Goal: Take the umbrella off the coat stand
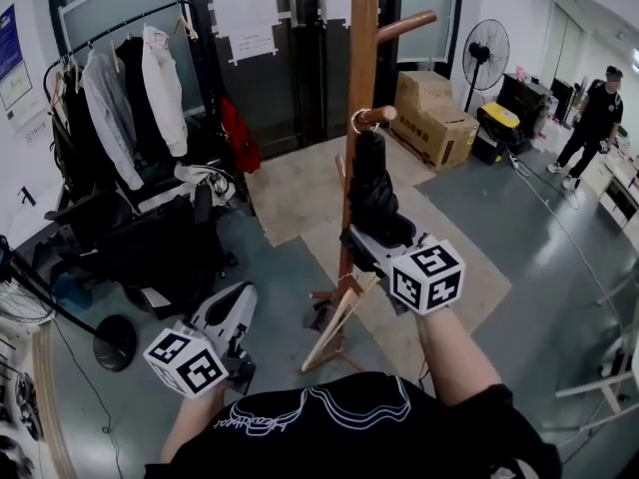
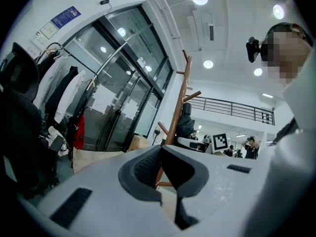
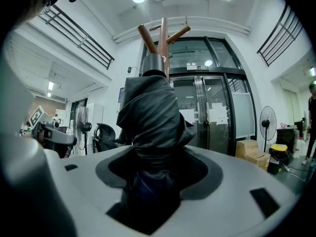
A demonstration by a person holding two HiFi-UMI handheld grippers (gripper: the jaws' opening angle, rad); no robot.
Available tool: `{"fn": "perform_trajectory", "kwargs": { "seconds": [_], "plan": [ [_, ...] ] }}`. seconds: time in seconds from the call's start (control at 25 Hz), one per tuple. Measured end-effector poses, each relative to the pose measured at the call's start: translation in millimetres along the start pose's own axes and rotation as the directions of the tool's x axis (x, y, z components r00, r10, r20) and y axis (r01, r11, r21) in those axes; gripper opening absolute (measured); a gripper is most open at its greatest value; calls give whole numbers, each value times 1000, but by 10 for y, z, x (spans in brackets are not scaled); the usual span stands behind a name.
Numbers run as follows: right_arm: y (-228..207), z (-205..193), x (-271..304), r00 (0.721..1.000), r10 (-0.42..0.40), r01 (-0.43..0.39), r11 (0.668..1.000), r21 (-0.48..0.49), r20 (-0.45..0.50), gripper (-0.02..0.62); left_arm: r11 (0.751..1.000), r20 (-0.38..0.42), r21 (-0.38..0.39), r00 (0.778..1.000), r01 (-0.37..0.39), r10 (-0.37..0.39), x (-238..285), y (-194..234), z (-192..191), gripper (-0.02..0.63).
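- The umbrella (image 1: 374, 193) is black cloth, creased, with a faint sheen.
- The coat stand (image 1: 361, 48) is smooth reddish-brown wood, lightly glossy.
- Your right gripper (image 1: 367, 247) and left gripper (image 2: 160, 152) have matt pale-grey plastic shells.
- Your left gripper's pads (image 2: 142, 168) are dark and ribbed.
- The boxes (image 1: 431, 118) are plain brown cardboard.
- The floor (image 1: 529, 238) is smooth, grey and dully reflective.

The left gripper's (image 2: 160, 149) jaws meet at their tips with nothing between them. Beyond them stands the wooden coat stand (image 2: 178, 107), a black folded umbrella (image 2: 185, 125) hanging against its pole. At the left, coats (image 2: 57, 90) hang on a rack (image 2: 74, 58) before tall glass doors (image 2: 123, 107).
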State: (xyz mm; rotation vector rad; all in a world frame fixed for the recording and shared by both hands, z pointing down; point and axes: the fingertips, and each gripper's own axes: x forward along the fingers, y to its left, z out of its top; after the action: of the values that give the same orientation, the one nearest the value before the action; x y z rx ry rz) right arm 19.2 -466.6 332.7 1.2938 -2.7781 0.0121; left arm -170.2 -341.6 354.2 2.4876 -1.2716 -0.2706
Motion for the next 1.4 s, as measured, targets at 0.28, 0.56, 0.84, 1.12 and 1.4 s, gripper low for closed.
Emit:
{"fn": "perform_trajectory", "kwargs": {
  "seconds": [0.28, 0.56, 0.84, 1.12, 1.4],
  "plan": [
    [7, 30, -15, 1000, -3, 3, 1000, 0, 13, 262, 1000, 2, -6, 1000, 8, -8, 28, -13, -17, 5],
    [61, 149, -80, 999, 1, 0, 1000, -16, 41, 262, 1000, 8, -8, 1000, -1, 1, -22, 21, -39, 5],
    [153, 306, -204, 997, 1, 1, 1000, -28, 78, 262, 1000, 11, -4, 1000, 8, -8, -84, -34, -1, 5],
    [226, 435, -366, 994, -20, 24, 999, -33, 109, 262, 1000, 13, -2, 1000, 17, -17, -184, -71, 1, 5],
    [300, 519, -526, 992, -24, 29, 999, -34, 120, 262, 999, 10, 3, 999, 36, -36, -240, -185, -2, 5]
  ]
}}
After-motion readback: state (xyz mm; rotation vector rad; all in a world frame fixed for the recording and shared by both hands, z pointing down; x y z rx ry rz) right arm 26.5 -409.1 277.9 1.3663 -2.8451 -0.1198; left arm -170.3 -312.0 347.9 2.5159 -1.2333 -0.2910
